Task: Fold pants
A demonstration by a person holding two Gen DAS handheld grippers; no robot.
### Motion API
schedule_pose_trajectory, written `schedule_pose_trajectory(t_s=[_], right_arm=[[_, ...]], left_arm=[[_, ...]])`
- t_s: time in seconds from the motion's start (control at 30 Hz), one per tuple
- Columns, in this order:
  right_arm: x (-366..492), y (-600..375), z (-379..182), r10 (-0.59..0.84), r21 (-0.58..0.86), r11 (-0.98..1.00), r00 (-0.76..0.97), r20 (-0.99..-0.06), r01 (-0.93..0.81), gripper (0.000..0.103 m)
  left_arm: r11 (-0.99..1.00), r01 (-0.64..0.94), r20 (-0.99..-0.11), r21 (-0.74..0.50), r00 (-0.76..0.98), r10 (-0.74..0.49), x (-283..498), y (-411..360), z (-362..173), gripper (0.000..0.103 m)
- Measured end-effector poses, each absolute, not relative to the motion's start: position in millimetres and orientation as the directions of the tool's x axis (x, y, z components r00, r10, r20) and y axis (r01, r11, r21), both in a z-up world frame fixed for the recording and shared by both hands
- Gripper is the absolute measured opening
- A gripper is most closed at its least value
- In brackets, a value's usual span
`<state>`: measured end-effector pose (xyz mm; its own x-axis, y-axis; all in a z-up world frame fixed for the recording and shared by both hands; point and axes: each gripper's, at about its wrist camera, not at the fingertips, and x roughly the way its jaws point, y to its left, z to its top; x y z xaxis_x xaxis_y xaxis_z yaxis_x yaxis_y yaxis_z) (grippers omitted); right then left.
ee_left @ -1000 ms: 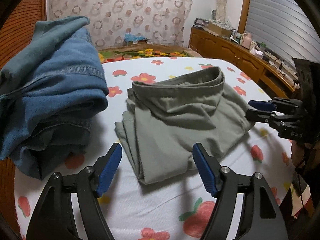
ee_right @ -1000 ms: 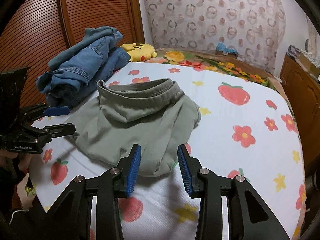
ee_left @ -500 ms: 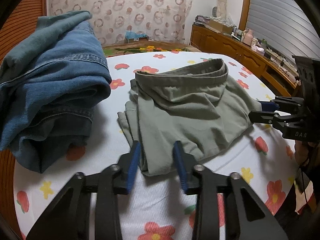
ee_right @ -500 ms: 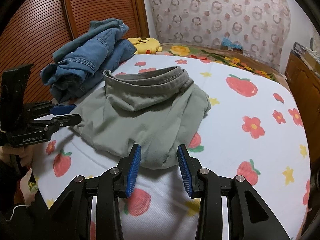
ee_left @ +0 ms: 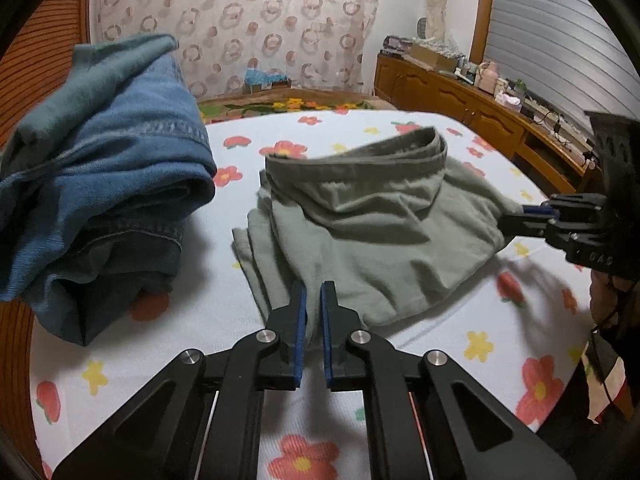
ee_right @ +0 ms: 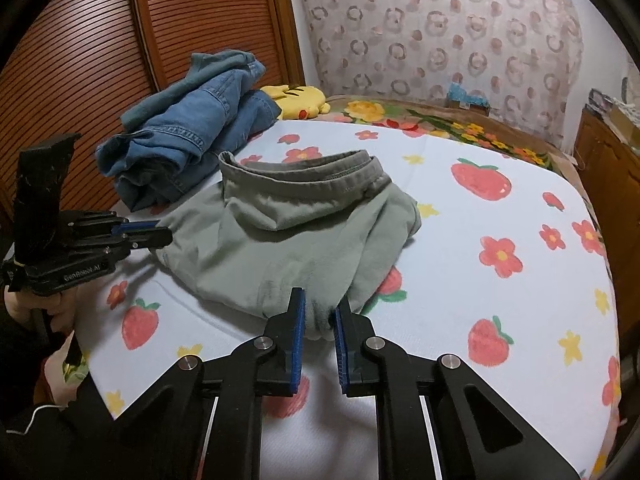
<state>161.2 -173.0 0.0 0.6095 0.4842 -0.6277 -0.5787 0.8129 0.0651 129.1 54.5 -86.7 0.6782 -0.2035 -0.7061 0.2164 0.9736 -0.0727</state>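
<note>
A: On the flowered bed sheet (ee_left: 168,344), from the left wrist camera, what lies ahead?

B: Folded green pants (ee_left: 372,236) sit in the middle of the bed, waistband raised at the far side. The left gripper (ee_left: 313,300) has its blue pads drawn close together on the near edge of the cloth, pinching a fold of it.

A: And to the side?

B: A heap of blue jeans (ee_left: 104,184) lies to the left, close to the pants but apart from them. At the right edge the right gripper (ee_left: 520,220) meets the pants' right corner; its fingers look nearly closed on the fabric there. A wooden cabinet (ee_left: 460,100) with clutter on top runs along the far right wall.

A: Now the right wrist camera?

B: Same green pants (ee_right: 288,240), seen from the other corner. The right gripper (ee_right: 320,312) has its pads narrowed around a bunched edge of the cloth, with fabric filling the gap between them. At the left, the left gripper (ee_right: 160,230) touches the pants' far corner, fingers pressed nearly together on it.

A: Anything behind?

B: The jeans (ee_right: 188,136) are piled beyond the pants near the slatted wooden door (ee_right: 120,40), and a yellow plush toy (ee_right: 298,100) lies just past them.
</note>
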Motion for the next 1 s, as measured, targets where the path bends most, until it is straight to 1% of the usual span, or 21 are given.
schedule_pose_trajectory(t_s=[0.27,0.57,0.83,1.0], right_arm=[[131.4,-188.2,7.6,0.490,0.071,0.815,0.619,-0.613,-0.575,0.012],[89.2,-197.1,5.6,0.472,0.057,0.820,0.616,-0.630,-0.570,0.012],[82.0,-199.7,4.3,0.469,0.069,0.822,0.603,-0.646,-0.565,0.013],[79.7,-202.9,10.8,0.486,0.082,0.819,0.611,-0.625,-0.567,0.013]], left_arm=[[0.965,0.243,-0.679,-0.097,0.693,-0.243,102.0,55.4,-75.8,0.008],[0.954,0.272,-0.677,-0.126,0.680,-0.283,71.3,44.0,-76.4,0.008],[0.952,0.282,-0.697,-0.119,0.659,-0.283,60.3,40.3,-83.2,0.008],[0.955,0.274,-0.702,-0.115,0.657,-0.273,59.7,40.3,-84.1,0.008]])
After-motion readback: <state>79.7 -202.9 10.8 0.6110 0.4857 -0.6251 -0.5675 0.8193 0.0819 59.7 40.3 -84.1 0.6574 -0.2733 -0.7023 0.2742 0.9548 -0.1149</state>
